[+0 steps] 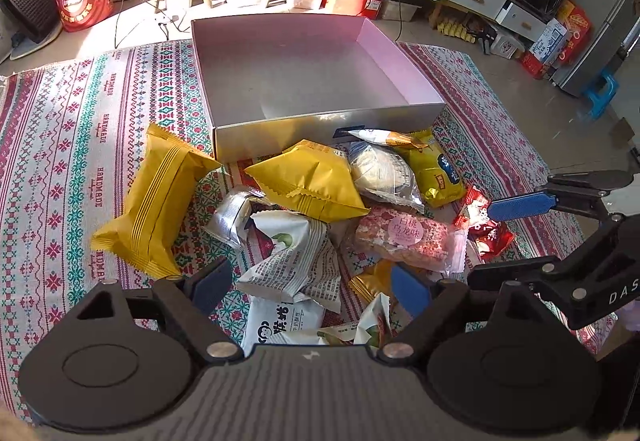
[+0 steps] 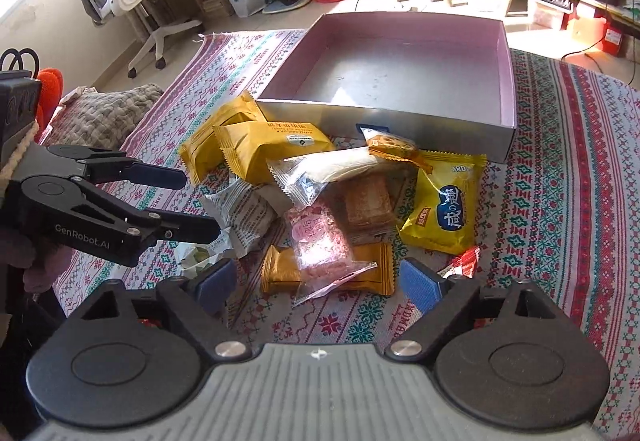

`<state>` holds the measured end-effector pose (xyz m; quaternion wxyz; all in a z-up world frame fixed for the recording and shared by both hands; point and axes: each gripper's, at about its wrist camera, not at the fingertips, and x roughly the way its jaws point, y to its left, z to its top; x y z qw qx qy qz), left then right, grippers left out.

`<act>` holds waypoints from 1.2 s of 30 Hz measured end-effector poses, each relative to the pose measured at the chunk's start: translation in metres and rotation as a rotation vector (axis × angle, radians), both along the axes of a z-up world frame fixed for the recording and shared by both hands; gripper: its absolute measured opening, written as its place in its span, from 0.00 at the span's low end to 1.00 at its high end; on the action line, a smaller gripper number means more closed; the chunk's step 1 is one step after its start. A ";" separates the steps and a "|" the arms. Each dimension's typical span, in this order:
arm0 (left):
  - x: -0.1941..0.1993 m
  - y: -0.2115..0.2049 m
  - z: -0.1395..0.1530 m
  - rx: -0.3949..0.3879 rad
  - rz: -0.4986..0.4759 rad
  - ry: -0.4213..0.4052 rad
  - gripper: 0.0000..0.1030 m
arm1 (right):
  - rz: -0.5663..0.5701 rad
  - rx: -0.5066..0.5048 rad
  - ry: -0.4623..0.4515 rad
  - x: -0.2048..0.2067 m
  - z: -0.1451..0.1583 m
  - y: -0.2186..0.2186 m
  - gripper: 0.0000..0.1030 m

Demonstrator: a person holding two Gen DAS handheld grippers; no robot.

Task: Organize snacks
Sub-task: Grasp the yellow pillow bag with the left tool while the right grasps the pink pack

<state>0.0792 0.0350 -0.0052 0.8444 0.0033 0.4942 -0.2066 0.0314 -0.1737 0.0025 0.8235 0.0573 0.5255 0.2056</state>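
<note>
Snacks (image 1: pixel 320 201) lie heaped before the bare box (image 1: pixel 400 53) — left gripper (image 1: pixel 312 287) and right gripper (image 2: pixel 316 283) both spread, gripping nothing.

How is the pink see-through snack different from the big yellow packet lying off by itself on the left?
The pink snack packet has a clear wrapper, so its speckled bar shows; the yellow packet is opaque with stripes down its middle. The pink one lies in the pile, partly over other wrappers; the yellow one lies at the pile's edge on the patterned cloth. The yellow looks bigger. Both are sealed and outside the box.
</note>
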 end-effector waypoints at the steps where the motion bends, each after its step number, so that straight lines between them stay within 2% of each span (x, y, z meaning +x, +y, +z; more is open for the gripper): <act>1: 0.002 -0.001 0.001 0.000 -0.012 -0.025 0.88 | 0.010 0.009 0.002 0.003 0.000 0.002 0.82; 6: 0.015 -0.013 0.003 0.027 -0.052 -0.140 0.88 | 0.010 0.026 -0.006 0.013 0.000 0.004 0.79; 10: 0.023 -0.021 0.000 0.022 -0.085 -0.168 0.88 | 0.014 0.055 0.018 0.024 -0.004 0.003 0.77; 15: 0.029 -0.027 -0.004 0.046 -0.126 -0.178 0.78 | 0.061 0.045 0.038 0.021 -0.011 0.011 0.63; 18: 0.032 -0.027 -0.008 0.057 -0.141 -0.178 0.73 | 0.084 0.020 0.041 0.018 -0.012 0.014 0.58; 22: 0.035 -0.027 -0.011 0.069 -0.144 -0.171 0.72 | 0.098 -0.011 0.044 0.016 -0.015 0.016 0.53; 26: 0.036 -0.029 -0.012 0.087 -0.141 -0.169 0.72 | 0.104 -0.040 0.048 0.014 -0.018 0.020 0.44; 30: 0.039 -0.028 -0.014 0.059 -0.107 -0.146 0.71 | 0.110 -0.064 0.044 0.010 -0.020 0.021 0.35; 36: 0.038 -0.028 -0.013 0.065 -0.090 -0.146 0.69 | 0.093 -0.056 0.035 0.008 -0.016 0.020 0.29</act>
